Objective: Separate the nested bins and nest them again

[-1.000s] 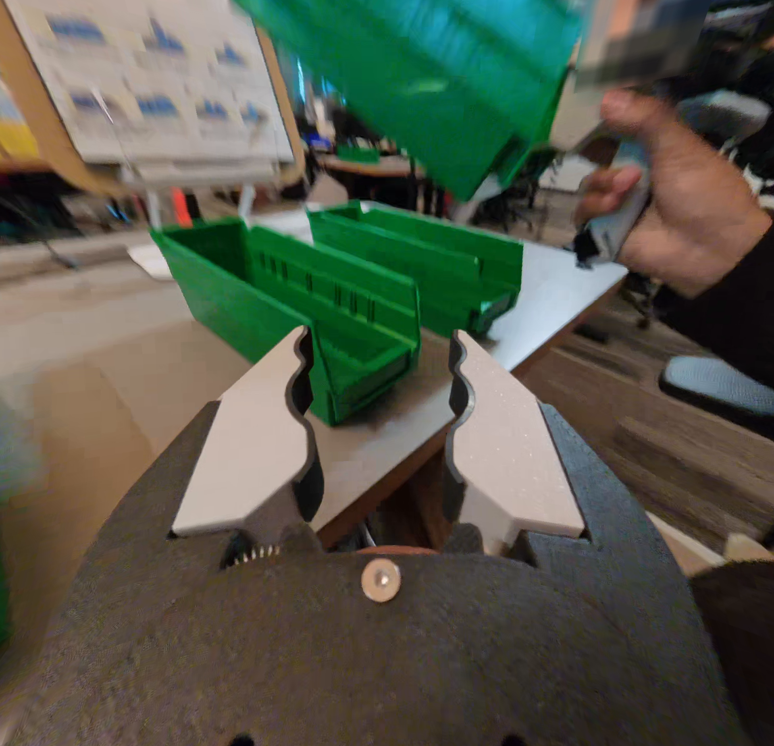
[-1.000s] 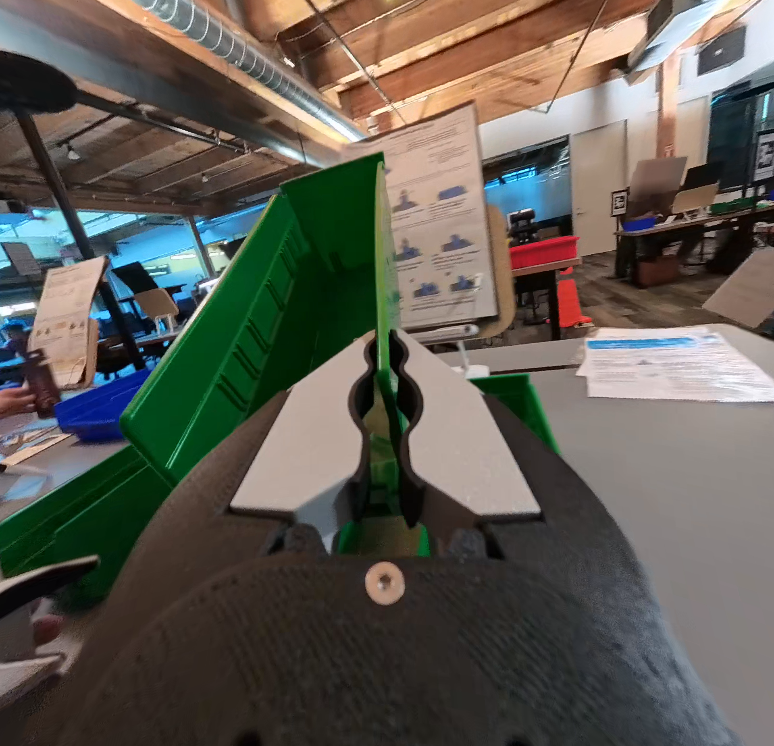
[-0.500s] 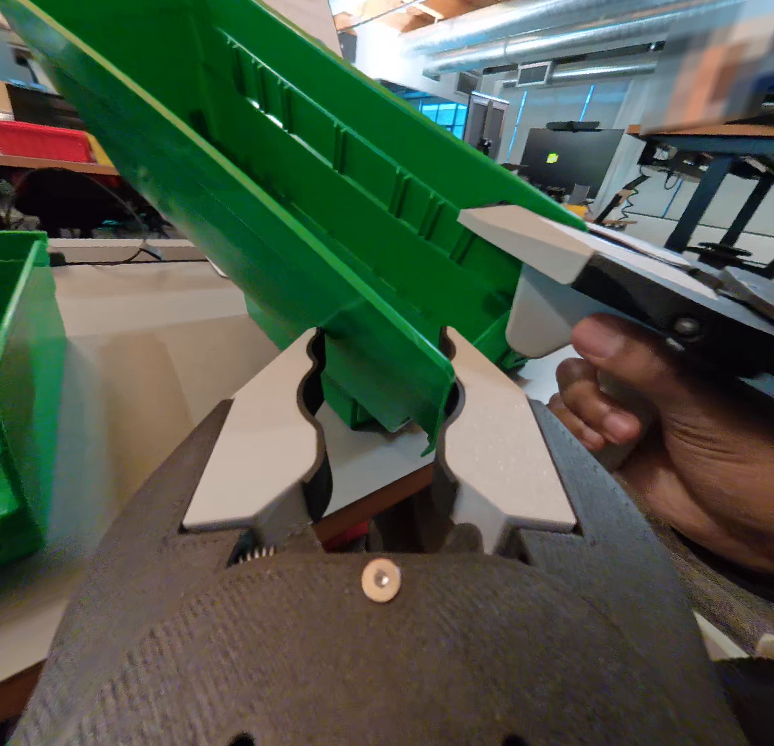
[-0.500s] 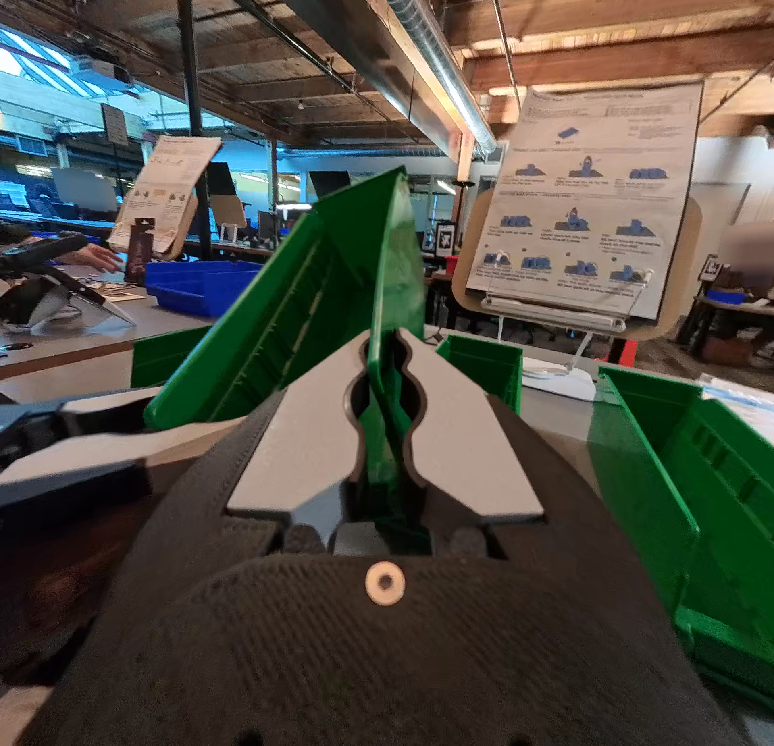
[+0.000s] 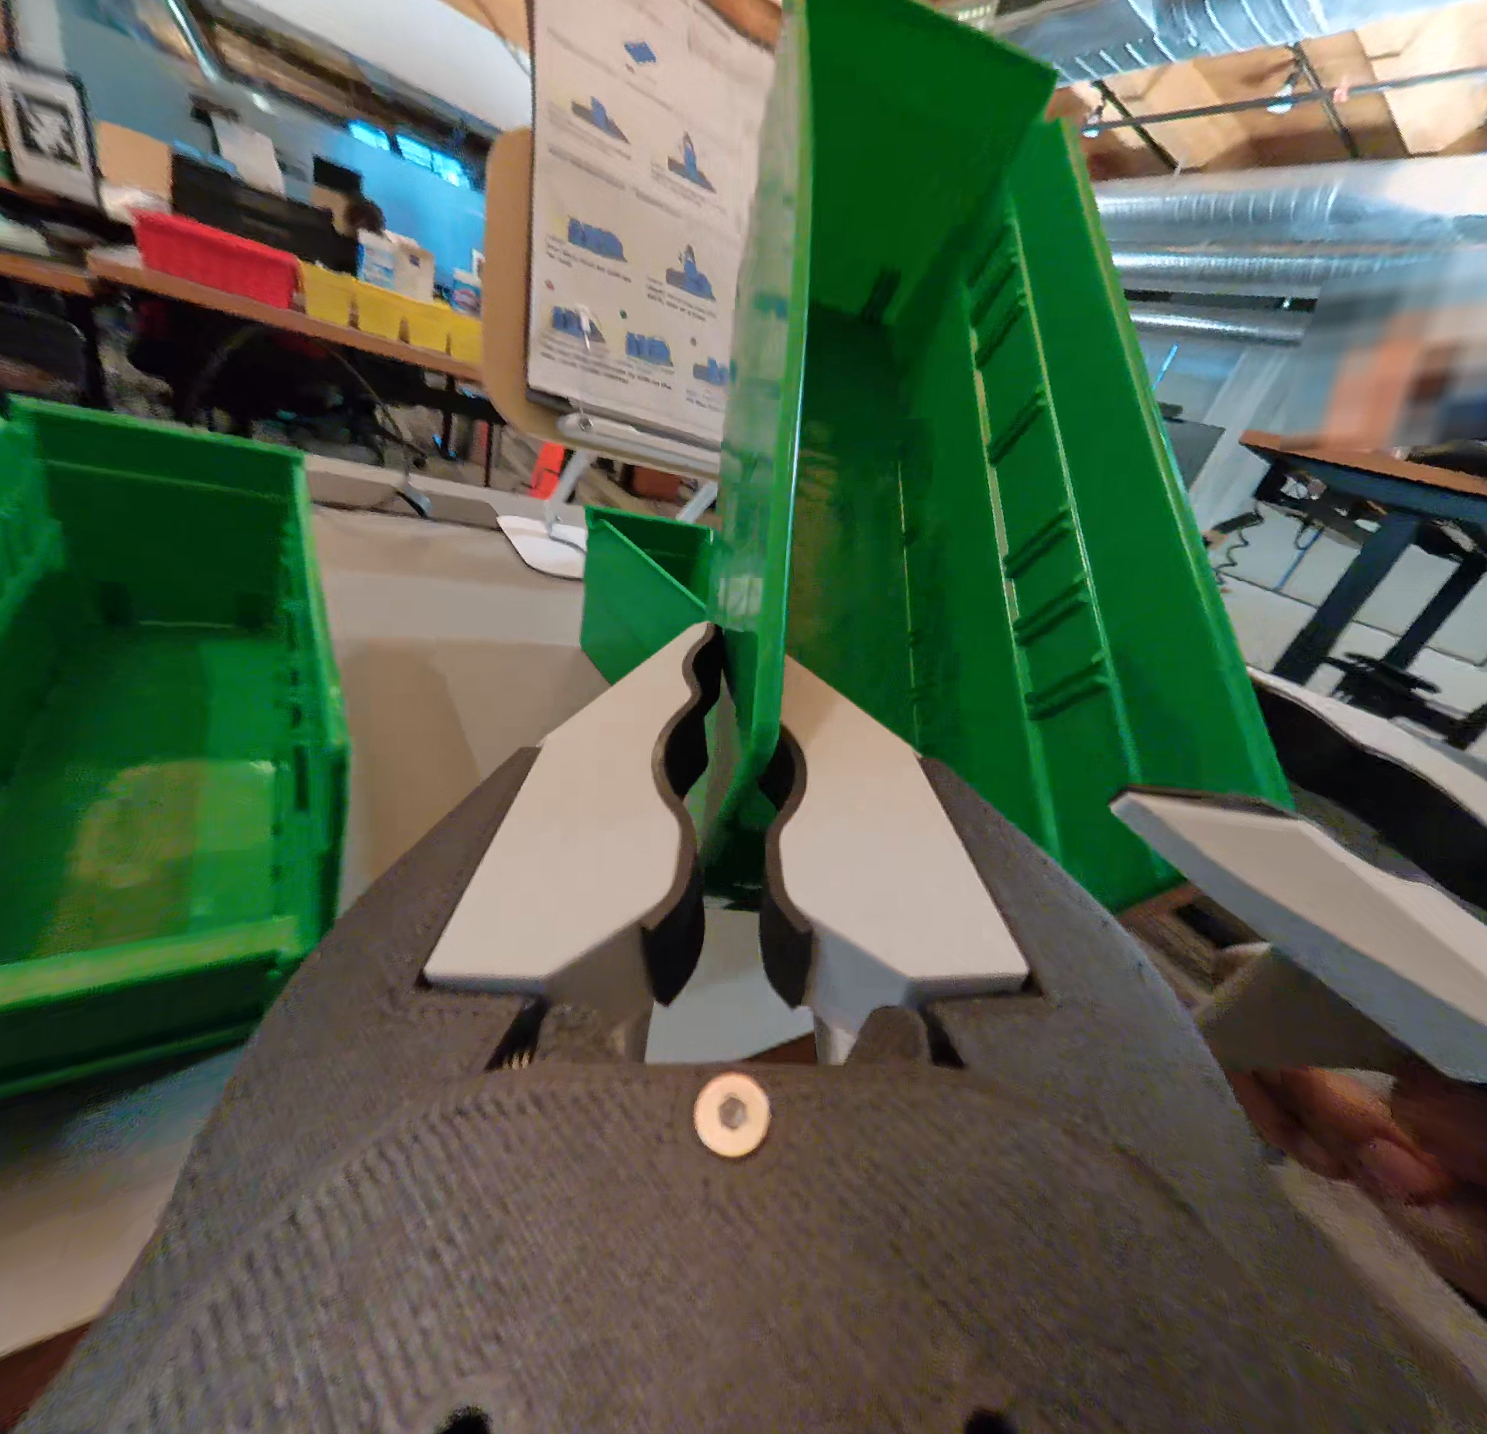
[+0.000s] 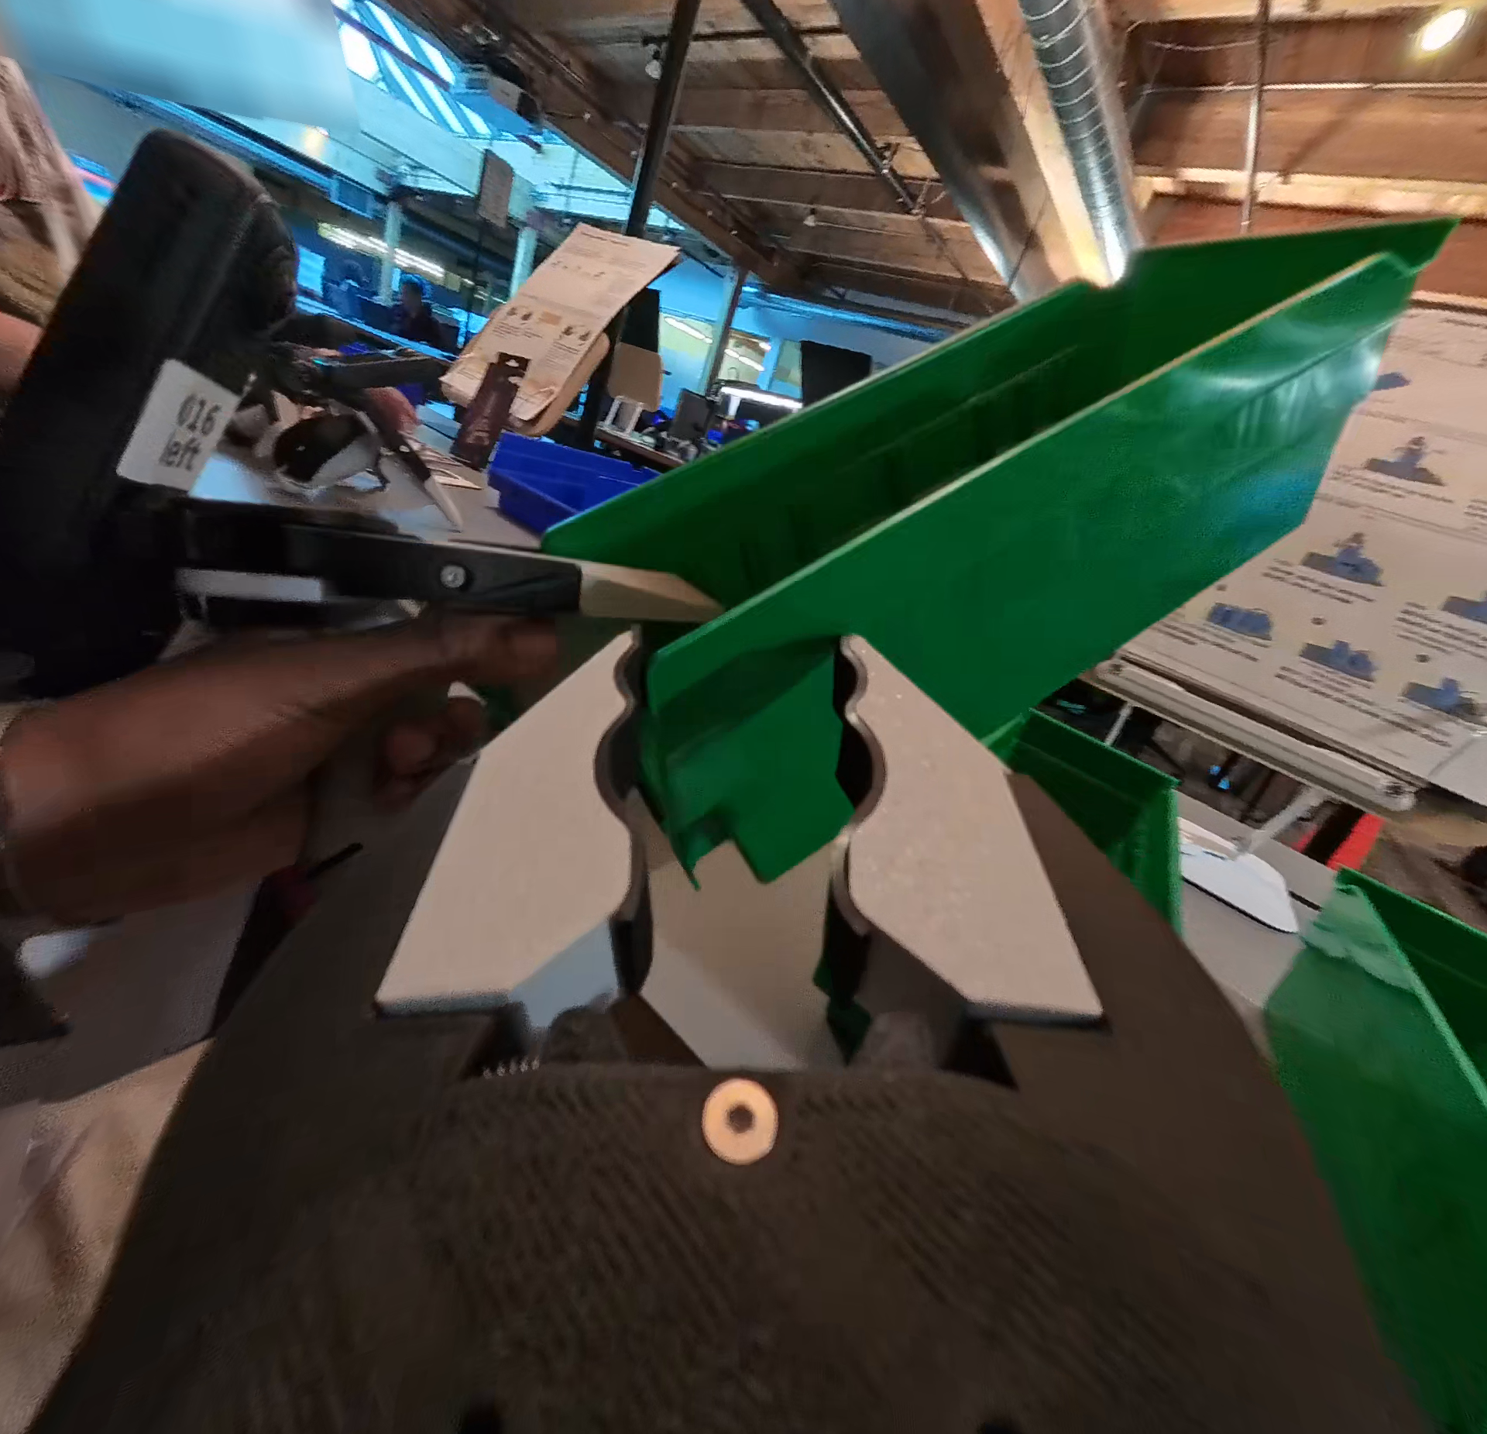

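A green bin (image 5: 925,429) is held tilted up above the grey table (image 5: 451,631). My left gripper (image 5: 744,671) is shut on its left side wall near the low front end. In the right wrist view the same bin (image 6: 1046,510) slants up to the right, and the left gripper's fingers (image 6: 644,594) pinch its wall. My right gripper (image 6: 736,671) is open, its fingers apart on either side of the bin's front corner. One of its fingers (image 5: 1287,872) shows by the bin's lower right corner. A second green bin (image 5: 161,711) and a third (image 5: 644,582) stand on the table.
An instruction sheet on a stand (image 5: 644,188) is behind the bins, also seen in the right wrist view (image 6: 1368,550). Two green bins (image 6: 1110,816) (image 6: 1408,1073) are at my right. A hand (image 6: 241,751) holds the left gripper. Blue bins (image 6: 563,470) lie on a far table.
My left gripper swung from the table's bins to the raised bin and shut on its side wall. My right gripper, shut on that bin's wall before, has opened.
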`<state>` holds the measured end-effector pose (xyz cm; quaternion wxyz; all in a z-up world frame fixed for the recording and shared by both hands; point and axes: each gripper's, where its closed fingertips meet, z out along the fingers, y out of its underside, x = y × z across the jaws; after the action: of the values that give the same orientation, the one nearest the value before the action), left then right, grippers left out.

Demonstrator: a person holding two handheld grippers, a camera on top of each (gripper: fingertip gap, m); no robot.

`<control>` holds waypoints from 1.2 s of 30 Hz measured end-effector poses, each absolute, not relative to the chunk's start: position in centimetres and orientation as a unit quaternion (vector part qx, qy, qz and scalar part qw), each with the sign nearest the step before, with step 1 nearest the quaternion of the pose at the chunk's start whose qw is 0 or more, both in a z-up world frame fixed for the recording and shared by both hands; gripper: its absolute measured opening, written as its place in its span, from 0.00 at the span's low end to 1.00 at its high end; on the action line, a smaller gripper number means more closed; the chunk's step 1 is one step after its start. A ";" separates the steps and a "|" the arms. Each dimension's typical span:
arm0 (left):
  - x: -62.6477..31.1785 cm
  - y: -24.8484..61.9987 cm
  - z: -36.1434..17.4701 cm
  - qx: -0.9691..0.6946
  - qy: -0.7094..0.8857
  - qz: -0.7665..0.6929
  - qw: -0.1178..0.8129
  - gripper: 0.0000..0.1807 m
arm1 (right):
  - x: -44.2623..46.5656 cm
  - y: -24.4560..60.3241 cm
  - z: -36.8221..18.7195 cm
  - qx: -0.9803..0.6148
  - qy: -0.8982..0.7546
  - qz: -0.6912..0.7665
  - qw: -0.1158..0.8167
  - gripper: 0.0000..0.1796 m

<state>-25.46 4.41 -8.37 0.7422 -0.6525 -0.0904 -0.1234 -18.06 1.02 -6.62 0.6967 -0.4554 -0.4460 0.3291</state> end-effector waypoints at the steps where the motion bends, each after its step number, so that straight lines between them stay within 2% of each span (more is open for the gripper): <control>1: -25.8 4.3 -8.0 -0.650 -0.081 -0.109 0.748 0.01 | -18.2 0.8 -6.8 -0.452 -0.451 0.339 0.691 0.23; 6: -29.0 3.0 -5.8 -0.611 -0.109 -0.085 0.779 0.01 | -18.7 -0.3 -7.7 -0.442 -0.476 0.349 0.675 0.20; 13: -37.5 0.0 -4.2 -0.581 -0.166 0.036 0.796 0.00 | -19.8 -0.3 -10.9 -0.459 -0.524 0.330 0.637 0.19; 20: -42.3 -0.4 -6.0 -0.605 -0.208 0.074 0.765 0.01 | -19.9 1.4 -12.4 -0.494 -0.521 0.335 0.610 0.18; 36: -42.9 2.3 -9.8 -0.717 -0.183 0.077 0.668 0.02 | -20.0 1.5 -13.1 -0.506 -0.522 0.343 0.595 0.16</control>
<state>-42.87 2.31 -9.75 0.6682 -0.7169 -0.1830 0.0774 -20.02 1.54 -13.08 0.5945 -0.5060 -0.5222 0.3433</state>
